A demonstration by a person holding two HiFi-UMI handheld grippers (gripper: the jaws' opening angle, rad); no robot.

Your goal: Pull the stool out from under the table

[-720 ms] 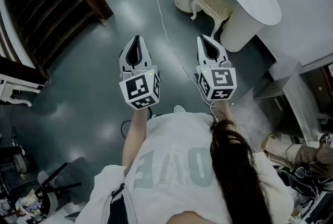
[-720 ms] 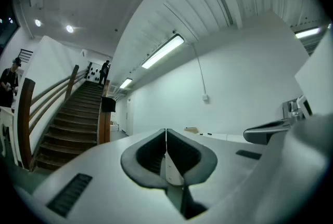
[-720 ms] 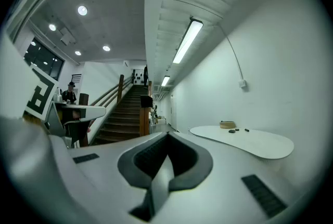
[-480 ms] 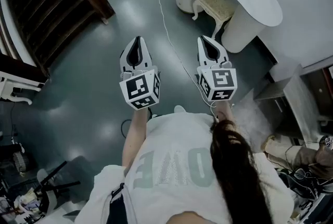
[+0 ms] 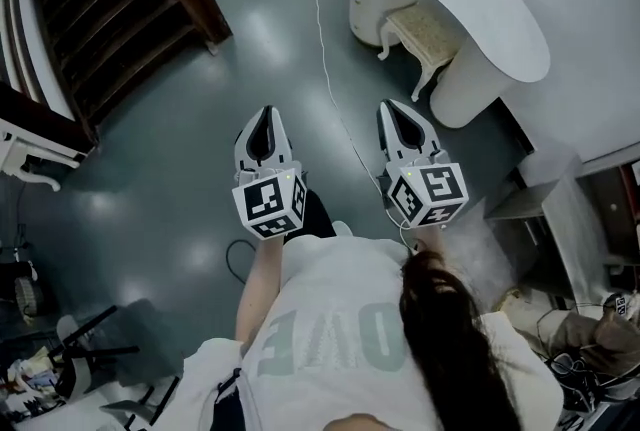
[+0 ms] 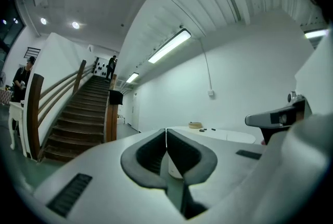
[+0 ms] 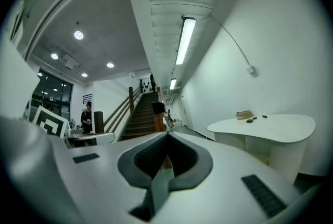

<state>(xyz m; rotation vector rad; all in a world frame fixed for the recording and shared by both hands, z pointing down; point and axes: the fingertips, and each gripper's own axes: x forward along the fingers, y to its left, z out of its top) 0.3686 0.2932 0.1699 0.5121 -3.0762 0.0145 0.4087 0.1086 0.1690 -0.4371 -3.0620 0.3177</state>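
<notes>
Head view shows the left gripper (image 5: 266,116) and right gripper (image 5: 391,112) both pressed together and empty, well short of the stool (image 5: 418,25) tucked under the table (image 5: 505,14), so arriving closed would likely only bump it, and the cable (image 5: 325,69) could trip the person.

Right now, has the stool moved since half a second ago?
No. The stool sits tucked partway under the table, at the same spot along its edge as before.
</notes>
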